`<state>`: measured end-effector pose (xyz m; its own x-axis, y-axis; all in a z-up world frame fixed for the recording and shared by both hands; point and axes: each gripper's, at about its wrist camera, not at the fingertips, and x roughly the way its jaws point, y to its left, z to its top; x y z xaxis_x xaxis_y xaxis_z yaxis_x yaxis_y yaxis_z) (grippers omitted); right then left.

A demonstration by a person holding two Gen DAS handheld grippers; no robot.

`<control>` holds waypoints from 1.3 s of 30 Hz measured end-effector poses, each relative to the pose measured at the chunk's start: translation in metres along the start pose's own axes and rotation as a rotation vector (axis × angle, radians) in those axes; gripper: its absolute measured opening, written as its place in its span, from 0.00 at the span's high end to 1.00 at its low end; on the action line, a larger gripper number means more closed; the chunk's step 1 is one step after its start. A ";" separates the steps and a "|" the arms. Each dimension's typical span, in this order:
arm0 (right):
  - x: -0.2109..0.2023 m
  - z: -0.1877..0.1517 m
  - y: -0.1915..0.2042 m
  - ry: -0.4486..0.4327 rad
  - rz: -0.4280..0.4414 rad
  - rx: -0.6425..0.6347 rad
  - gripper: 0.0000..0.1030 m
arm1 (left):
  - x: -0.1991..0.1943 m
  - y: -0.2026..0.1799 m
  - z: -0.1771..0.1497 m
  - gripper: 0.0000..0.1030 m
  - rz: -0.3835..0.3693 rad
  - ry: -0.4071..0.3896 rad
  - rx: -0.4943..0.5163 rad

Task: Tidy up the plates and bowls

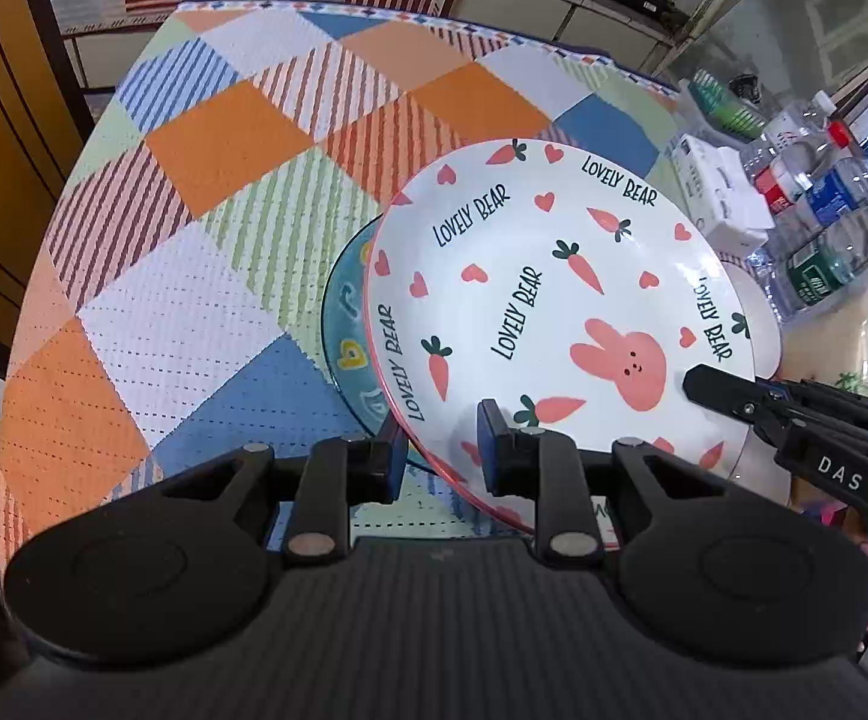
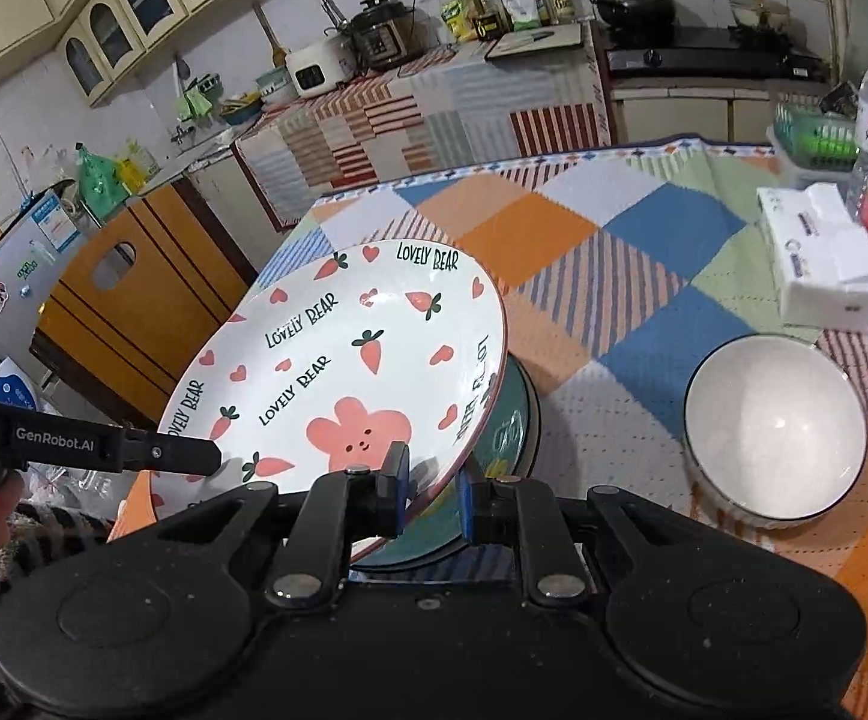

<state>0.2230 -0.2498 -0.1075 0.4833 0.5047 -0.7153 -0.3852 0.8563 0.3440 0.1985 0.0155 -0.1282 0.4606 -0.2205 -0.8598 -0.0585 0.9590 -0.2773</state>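
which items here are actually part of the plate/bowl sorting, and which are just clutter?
Job items:
- bunny plate, rim clamped by left gripper and right gripper
- teal plate beneath it
- white bowl on the checked tablecloth

Clutter:
- tissue pack
- water bottles
- green basket
- counter appliances and oil bottles

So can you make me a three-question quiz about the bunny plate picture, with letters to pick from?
1. Where is the bunny plate?
A. Held tilted above the teal plate
B. Inside the white bowl
C. On the stove

2. What colour is the bunny?
A. Blue
B. Pink
C. Green

3. What is in the white bowl?
A. Carrots
B. Water
C. Nothing

Answers:
1. A, since the left gripper and right gripper each pinch its rim and the teal plate shows beneath.
2. B, the bunny is printed pink.
3. C, its bare white inside shows.
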 end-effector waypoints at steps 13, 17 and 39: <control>0.037 -0.012 -0.009 0.076 -0.055 0.021 0.80 | 0.048 0.021 -0.012 0.79 -0.038 0.045 -0.070; 0.046 -0.011 -0.009 0.093 -0.082 0.005 0.80 | 0.059 0.024 -0.015 0.79 -0.052 0.050 -0.081; 0.079 -0.016 0.023 0.126 -0.307 -0.160 0.68 | 0.083 0.027 -0.005 0.74 0.012 0.153 -0.091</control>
<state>0.2398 -0.1920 -0.1659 0.4985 0.2013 -0.8432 -0.3602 0.9328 0.0098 0.2309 0.0218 -0.2091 0.3195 -0.2406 -0.9166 -0.1466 0.9431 -0.2986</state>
